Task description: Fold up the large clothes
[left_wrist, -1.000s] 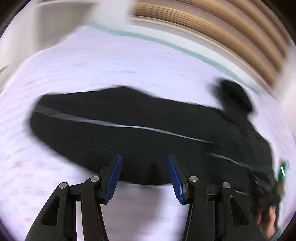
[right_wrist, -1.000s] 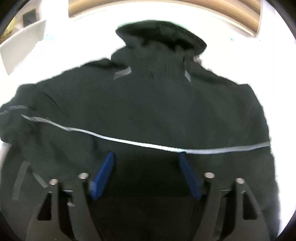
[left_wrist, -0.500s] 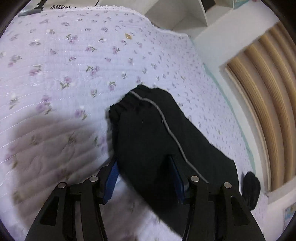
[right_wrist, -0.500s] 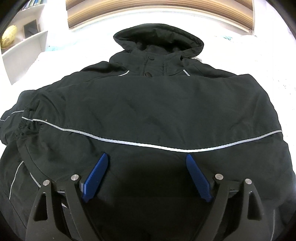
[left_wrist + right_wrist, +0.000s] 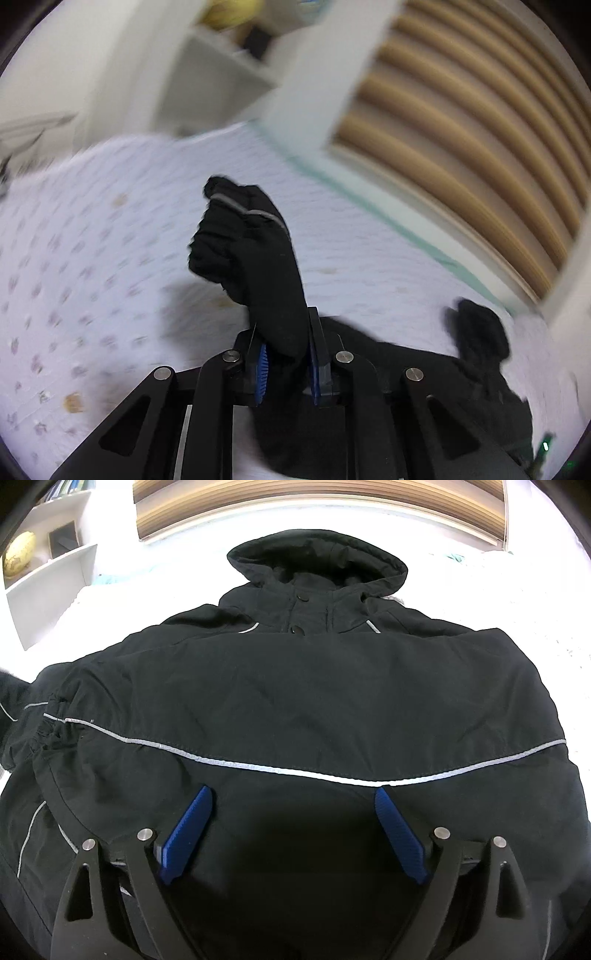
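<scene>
In the left wrist view, the left tool (image 5: 286,363) is clamped on a sleeve (image 5: 255,266) of the black jacket (image 5: 388,373). The two blue pads (image 5: 263,373) press the dark cloth from either side, and the cuffed end of the sleeve stands up past the fingertips, lifted clear of the bed (image 5: 92,266). A thin grey stripe (image 5: 245,211) runs over the bunched cuff. Behind the tool the rest of the jacket lies low across the bed toward its right side, with the dark hood (image 5: 480,332) rising near the far right edge. The bed cover is pale lilac with small flower prints; this view is blurred, so finer detail cannot be made out. Beyond the far edge of the bed stand a white shelf unit (image 5: 207,74) and a slatted wooden headboard (image 5: 461,110).

In the right wrist view, the right tool (image 5: 293,830) hangs above the jacket's body (image 5: 314,686) with its blue pads (image 5: 186,834) spread wide apart and nothing between them. Whether the tips touch the cloth cannot be told. Just past the tips a reflective stripe (image 5: 295,770) crosses the jacket from side to side. Farther on are two dark snap buttons (image 5: 296,629) at the collar, then the hood (image 5: 317,561) lying toward the head of the bed. A gathered cuff (image 5: 51,720) lies at the left of the jacket. A white shelf (image 5: 51,572) holding a yellowish ball (image 5: 18,554) stands at the far left.
</scene>
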The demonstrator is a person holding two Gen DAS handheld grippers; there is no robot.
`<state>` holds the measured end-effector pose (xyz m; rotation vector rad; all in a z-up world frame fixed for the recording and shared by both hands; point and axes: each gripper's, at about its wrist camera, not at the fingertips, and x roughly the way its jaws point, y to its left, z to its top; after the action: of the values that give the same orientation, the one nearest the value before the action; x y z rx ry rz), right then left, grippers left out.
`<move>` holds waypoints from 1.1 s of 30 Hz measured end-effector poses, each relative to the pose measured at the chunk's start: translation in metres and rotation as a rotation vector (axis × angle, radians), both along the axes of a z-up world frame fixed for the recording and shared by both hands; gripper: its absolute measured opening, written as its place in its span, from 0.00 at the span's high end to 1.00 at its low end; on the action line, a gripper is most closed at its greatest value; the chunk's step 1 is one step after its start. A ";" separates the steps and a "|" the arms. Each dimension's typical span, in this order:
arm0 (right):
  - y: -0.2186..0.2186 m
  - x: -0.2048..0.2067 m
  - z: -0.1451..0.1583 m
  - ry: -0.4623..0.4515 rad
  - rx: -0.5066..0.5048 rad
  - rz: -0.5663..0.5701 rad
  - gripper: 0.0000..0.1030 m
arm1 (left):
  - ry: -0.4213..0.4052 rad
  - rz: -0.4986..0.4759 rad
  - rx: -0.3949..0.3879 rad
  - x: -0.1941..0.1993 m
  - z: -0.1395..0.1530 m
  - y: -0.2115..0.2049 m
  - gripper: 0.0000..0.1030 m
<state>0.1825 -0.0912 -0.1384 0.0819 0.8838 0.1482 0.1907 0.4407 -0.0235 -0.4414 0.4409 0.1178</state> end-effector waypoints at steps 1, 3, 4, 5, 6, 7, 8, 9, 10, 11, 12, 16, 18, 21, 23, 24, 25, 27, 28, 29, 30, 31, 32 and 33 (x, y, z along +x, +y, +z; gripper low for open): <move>0.000 0.000 0.000 0.000 0.000 0.000 0.11 | -0.011 -0.040 0.018 0.000 0.010 -0.018 0.84; 0.001 0.000 0.000 -0.001 0.001 -0.001 0.11 | -0.029 -0.121 0.060 -0.005 0.026 -0.059 0.84; 0.001 0.000 0.000 -0.001 0.001 -0.002 0.10 | -0.032 -0.161 0.082 -0.003 0.033 -0.080 0.84; 0.001 0.000 0.000 -0.001 0.001 -0.002 0.10 | -0.031 -0.193 0.095 -0.004 0.038 -0.094 0.84; 0.001 0.001 0.000 -0.001 0.001 -0.001 0.10 | -0.017 -0.242 0.116 0.000 0.042 -0.119 0.84; 0.001 0.001 0.000 -0.001 0.002 -0.001 0.10 | 0.000 -0.289 0.135 0.004 0.044 -0.143 0.84; 0.001 0.002 0.000 -0.001 0.003 -0.002 0.10 | 0.010 -0.318 0.147 0.007 0.045 -0.158 0.84; 0.002 0.002 0.000 -0.001 0.004 -0.003 0.10 | 0.026 -0.359 0.170 0.010 0.044 -0.182 0.84; 0.002 0.002 0.000 -0.001 0.005 -0.004 0.10 | 0.039 -0.389 0.190 0.010 0.040 -0.200 0.84; 0.002 0.002 0.000 -0.002 0.006 -0.004 0.10 | 0.057 -0.426 0.212 0.011 0.035 -0.220 0.84; 0.002 0.002 0.000 -0.002 0.007 -0.005 0.10 | 0.081 -0.466 0.235 0.013 0.028 -0.240 0.84; 0.003 0.003 0.000 -0.004 0.014 -0.008 0.09 | 0.198 -0.589 0.282 0.023 -0.016 -0.298 0.84; 0.002 0.003 0.000 -0.005 0.018 -0.007 0.09 | 0.302 -0.657 0.292 0.034 -0.053 -0.323 0.84; 0.002 0.003 0.000 -0.005 0.025 -0.007 0.09 | 0.396 -0.700 0.365 0.038 -0.092 -0.344 0.79; 0.002 0.004 -0.001 -0.003 0.027 -0.002 0.08 | 0.394 -0.720 0.409 0.033 -0.094 -0.350 0.69; 0.002 0.004 -0.001 -0.001 0.030 0.001 0.07 | 0.402 -0.754 0.397 0.031 -0.090 -0.351 0.56; 0.002 0.005 -0.001 0.003 0.031 0.003 0.07 | 0.410 -0.768 0.380 0.030 -0.084 -0.347 0.51; 0.004 0.007 0.001 0.021 0.024 0.005 0.06 | 0.432 -0.788 0.341 0.023 -0.069 -0.340 0.49; 0.005 0.008 0.003 0.042 0.018 0.011 0.06 | 0.440 -0.795 0.328 0.020 -0.063 -0.337 0.49; 0.005 0.009 0.005 0.067 0.011 0.021 0.06 | 0.458 -0.802 0.310 0.016 -0.054 -0.331 0.49; 0.006 0.009 0.008 0.096 0.008 0.033 0.06 | 0.470 -0.800 0.294 0.010 -0.040 -0.321 0.49; 0.006 0.008 0.012 0.110 0.019 0.042 0.06 | 0.470 -0.789 0.294 0.006 -0.032 -0.316 0.49; 0.006 0.005 0.017 0.116 0.048 0.054 0.06 | 0.477 -0.762 0.311 0.001 -0.021 -0.309 0.49; 0.005 0.002 0.022 0.118 0.093 0.071 0.06 | 0.483 -0.728 0.334 -0.003 -0.005 -0.297 0.49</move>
<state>0.1847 -0.0859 -0.1162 0.1475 0.9981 0.2532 0.1874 0.1440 -0.0289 0.1031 1.0134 -0.4127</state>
